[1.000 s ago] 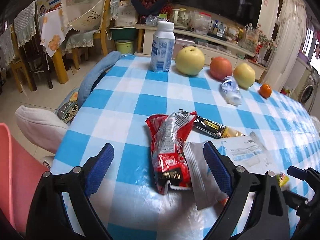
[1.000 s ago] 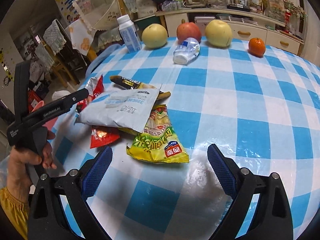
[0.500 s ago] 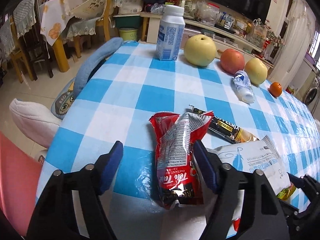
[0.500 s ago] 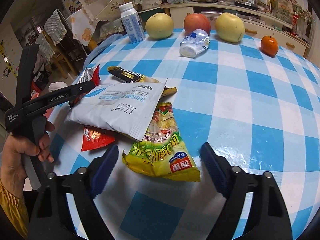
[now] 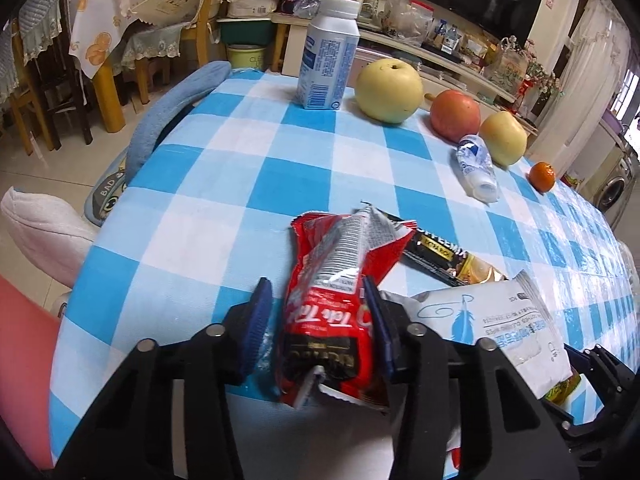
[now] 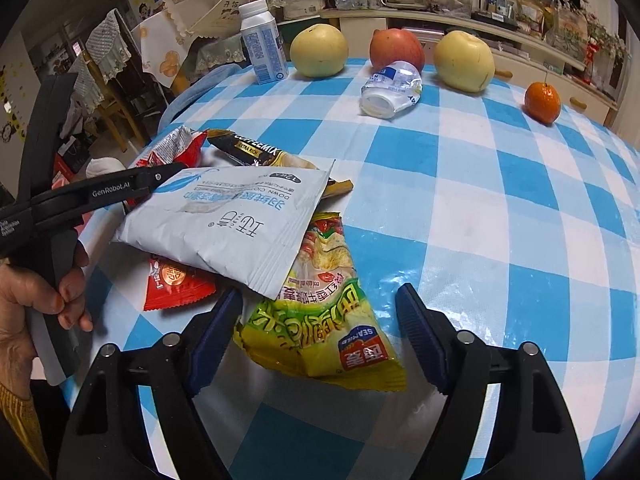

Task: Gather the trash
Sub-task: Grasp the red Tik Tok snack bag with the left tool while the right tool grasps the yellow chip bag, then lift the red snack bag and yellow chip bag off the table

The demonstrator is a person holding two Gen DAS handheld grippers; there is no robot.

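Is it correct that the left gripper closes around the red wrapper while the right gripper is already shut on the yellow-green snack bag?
Not quite. The right gripper is open, its fingers either side of the yellow-green snack bag, as the right wrist view shows. The left gripper does straddle the red wrapper.

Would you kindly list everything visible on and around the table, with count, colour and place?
Red snack wrapper: 1, red and silver, near table edge, between the left gripper's pads.
Coffee mix sachet: 1, black and gold, partly under the white pouch.
White pouch: 1, white with blue print, atop the pile.
Yellow-green snack bag: 1, between the right gripper's pads.
Small red packet: 1, under the pouch.
Milk bottle: 1, white-blue, upright, far edge.
Crushed plastic bottle: 1, clear, lying down.
Pears: 2, yellow.
Apple: 1, red.
Tangerine: 1, orange.
Tablecloth: blue-white check.
Left gripper: closing around wrapper.
Right gripper: open.
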